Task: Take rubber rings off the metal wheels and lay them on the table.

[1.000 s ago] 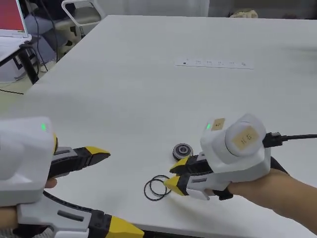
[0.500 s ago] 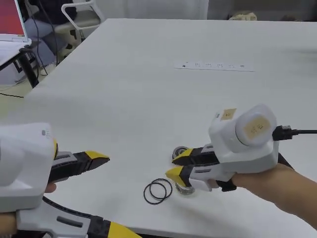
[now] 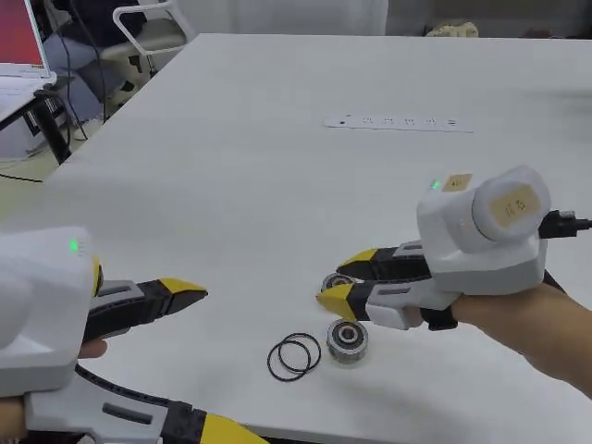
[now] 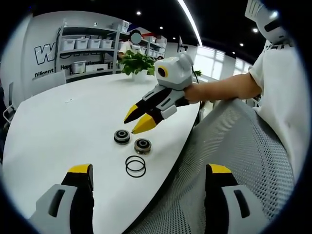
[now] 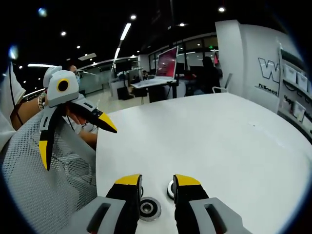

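Two black rubber rings lie overlapping on the white table near its front edge. A metal wheel rests just right of them. A second wheel lies behind it, partly hidden by the lower jaw of my right gripper. That gripper hovers over the wheels, open a little, with nothing in it. Between its yellow fingertips the right gripper view looks down on both wheels. My left gripper is wide open at the lower left, short of the rings, with both wheels beyond them.
A white power strip lies across the far middle of the table. A laptop and a chair stand off the table's far left. A mesh chair back is beside the near table edge.
A second wheel now lies free on the table beside the rings. The right gripper has lifted up and to the right, away from it. The left gripper has barely moved.
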`<act>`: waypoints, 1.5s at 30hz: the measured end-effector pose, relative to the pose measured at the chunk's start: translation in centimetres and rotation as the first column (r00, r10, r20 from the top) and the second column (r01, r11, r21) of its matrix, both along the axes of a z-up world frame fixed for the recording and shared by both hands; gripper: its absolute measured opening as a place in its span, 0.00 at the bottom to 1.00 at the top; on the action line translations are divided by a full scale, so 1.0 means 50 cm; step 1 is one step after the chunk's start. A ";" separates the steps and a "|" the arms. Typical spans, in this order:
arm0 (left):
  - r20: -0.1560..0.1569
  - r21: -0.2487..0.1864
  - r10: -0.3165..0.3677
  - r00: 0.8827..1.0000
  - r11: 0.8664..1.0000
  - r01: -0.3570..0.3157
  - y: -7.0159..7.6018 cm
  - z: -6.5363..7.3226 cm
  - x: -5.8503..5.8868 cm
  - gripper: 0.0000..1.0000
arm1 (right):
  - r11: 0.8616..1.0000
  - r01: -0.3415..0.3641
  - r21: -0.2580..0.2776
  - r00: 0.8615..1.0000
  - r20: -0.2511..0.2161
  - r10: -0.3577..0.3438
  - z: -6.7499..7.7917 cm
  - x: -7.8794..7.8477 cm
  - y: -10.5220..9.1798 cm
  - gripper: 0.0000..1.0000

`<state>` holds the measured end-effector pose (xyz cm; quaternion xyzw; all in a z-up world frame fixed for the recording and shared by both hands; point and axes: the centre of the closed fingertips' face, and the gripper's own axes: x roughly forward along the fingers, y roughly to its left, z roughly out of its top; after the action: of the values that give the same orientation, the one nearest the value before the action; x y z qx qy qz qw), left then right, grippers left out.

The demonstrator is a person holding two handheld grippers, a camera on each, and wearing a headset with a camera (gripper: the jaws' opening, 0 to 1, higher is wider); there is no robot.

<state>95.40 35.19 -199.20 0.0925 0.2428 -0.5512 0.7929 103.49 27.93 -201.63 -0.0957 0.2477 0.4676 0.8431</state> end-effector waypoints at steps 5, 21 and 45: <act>0.051 -0.019 -0.035 0.998 0.999 0.036 -0.009 0.023 0.000 0.95 | 0.999 0.042 -0.002 0.999 -0.007 -0.042 -0.005 0.014 -0.028 0.23; 0.169 0.051 -0.090 0.982 0.995 0.083 -0.020 0.085 0.078 0.91 | 0.994 0.100 -0.034 0.994 -0.049 -0.102 -0.040 0.026 -0.086 0.23; 0.274 -0.020 -0.156 0.949 0.986 0.168 -0.151 0.126 0.224 0.72 | 0.989 0.141 -0.052 0.983 -0.108 -0.146 -0.071 0.024 -0.118 0.22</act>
<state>106.61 27.64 -192.88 0.1697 0.1116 -0.6016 0.7726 104.67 22.03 -205.16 -0.0700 0.3110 0.4046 0.8572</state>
